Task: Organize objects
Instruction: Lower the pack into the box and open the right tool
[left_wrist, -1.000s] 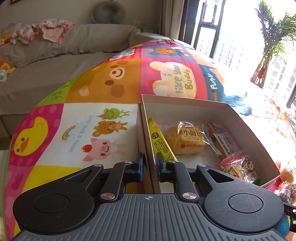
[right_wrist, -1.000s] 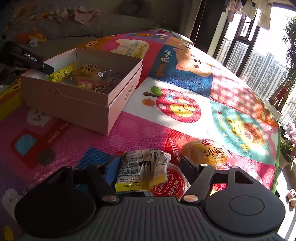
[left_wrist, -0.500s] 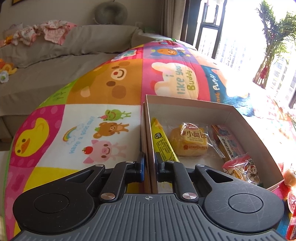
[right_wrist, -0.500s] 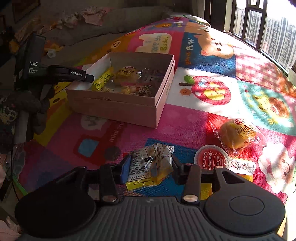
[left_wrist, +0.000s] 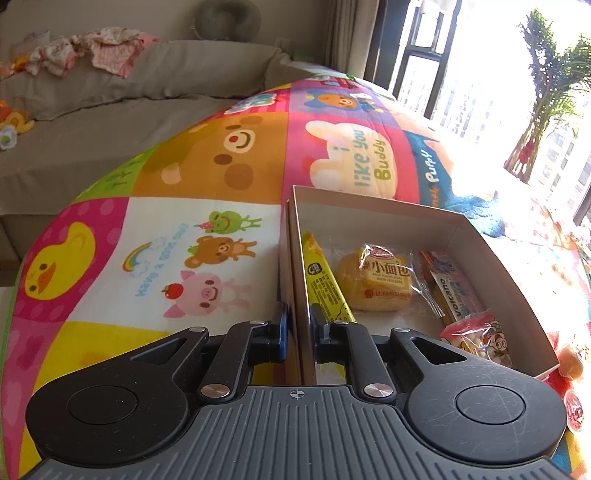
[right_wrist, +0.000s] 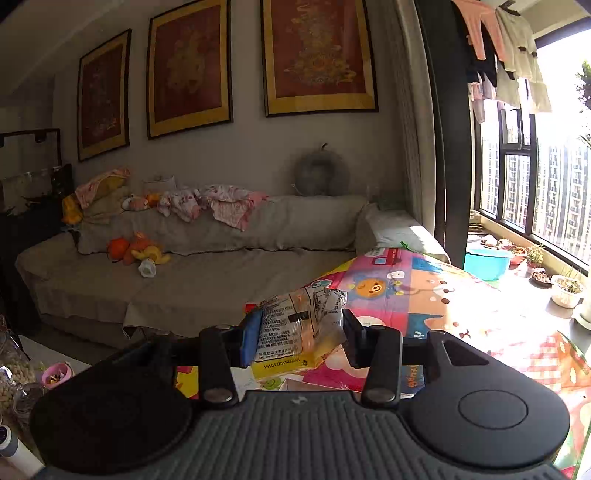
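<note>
Lifted off the mat, my right gripper (right_wrist: 299, 338) now carries the packet (right_wrist: 301, 326) pinched between its jaws, ready for the box (left_wrist: 491, 258); my left gripper (left_wrist: 297, 332) stays clamped on the box's wall to steady it

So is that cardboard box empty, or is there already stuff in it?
Partly filled. The box holds a yellow stick pack, a wrapped bun, a Volcano packet and a small sweets bag; bare floor shows.
</note>
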